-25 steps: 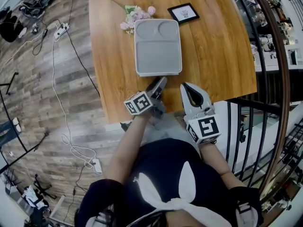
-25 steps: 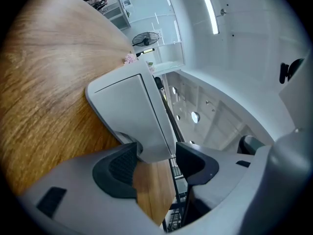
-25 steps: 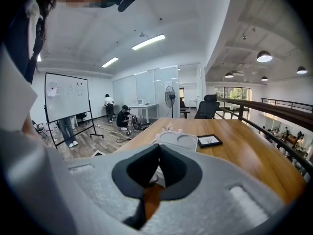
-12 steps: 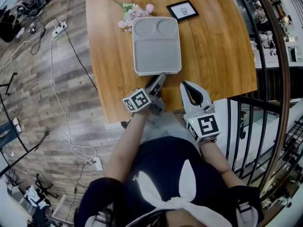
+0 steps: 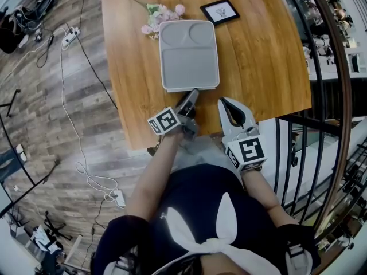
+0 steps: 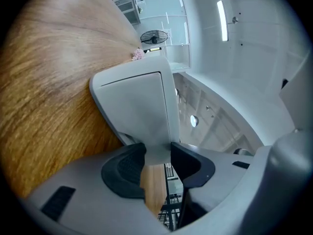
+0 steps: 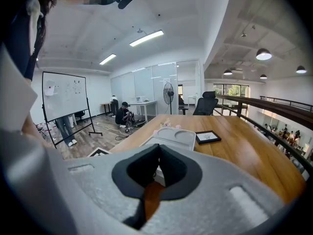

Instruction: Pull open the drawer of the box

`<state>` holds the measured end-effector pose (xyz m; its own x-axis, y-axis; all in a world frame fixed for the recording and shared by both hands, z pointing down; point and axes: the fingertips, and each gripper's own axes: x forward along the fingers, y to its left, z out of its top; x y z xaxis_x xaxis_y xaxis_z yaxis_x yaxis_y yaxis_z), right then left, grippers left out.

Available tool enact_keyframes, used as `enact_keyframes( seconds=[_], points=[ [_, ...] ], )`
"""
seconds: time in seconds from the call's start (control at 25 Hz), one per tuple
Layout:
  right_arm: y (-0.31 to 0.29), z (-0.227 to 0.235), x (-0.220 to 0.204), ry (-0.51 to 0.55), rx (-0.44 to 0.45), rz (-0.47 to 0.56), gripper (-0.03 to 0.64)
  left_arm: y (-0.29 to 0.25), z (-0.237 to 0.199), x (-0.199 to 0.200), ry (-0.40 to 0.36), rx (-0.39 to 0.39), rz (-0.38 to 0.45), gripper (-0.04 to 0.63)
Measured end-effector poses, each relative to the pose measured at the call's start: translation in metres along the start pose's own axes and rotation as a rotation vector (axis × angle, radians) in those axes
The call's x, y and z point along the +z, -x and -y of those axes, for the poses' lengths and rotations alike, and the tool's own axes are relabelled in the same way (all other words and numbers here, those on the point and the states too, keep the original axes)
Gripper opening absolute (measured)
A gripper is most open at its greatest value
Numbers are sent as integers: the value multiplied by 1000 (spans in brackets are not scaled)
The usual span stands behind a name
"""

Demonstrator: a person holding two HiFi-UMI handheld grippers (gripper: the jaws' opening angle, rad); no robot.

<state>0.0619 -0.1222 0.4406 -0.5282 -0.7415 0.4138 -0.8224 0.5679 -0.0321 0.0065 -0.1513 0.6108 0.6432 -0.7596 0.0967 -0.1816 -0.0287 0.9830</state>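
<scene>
Box [image 5: 189, 55] sits near the surface's [image 5: 258, 62] near edge with the left gripper [image 5: 192, 95] closing on its drawer tab [image 6: 157, 153] for pulling, right gripper [image 5: 224, 101] pinched together, empty.

A wooden table [image 5: 258, 67] fills the upper middle of the head view. On its far part lie 1 spray of pink flowers [image 5: 157, 17] and 1 small black-framed picture [image 5: 220, 12], near each other. Left of the table, on the plank floor [image 5: 51, 96], a white cable [image 5: 71, 125] runs between 2 power strips [image 5: 72, 34] [image 5: 116, 199]. Right of the table curves a black railing [image 5: 338, 96]. Beyond its far end stand a whiteboard [image 7: 62, 99], a fan [image 7: 168, 93] and an office chair [image 7: 208, 103].
</scene>
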Motion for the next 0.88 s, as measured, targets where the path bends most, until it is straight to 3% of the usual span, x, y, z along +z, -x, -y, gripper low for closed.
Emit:
enact_keyframes(
  seconds=[0.88],
  points=[
    [-2,-2,4,3,7,-2,-2,5,2,0,44,40,13,170]
  ],
)
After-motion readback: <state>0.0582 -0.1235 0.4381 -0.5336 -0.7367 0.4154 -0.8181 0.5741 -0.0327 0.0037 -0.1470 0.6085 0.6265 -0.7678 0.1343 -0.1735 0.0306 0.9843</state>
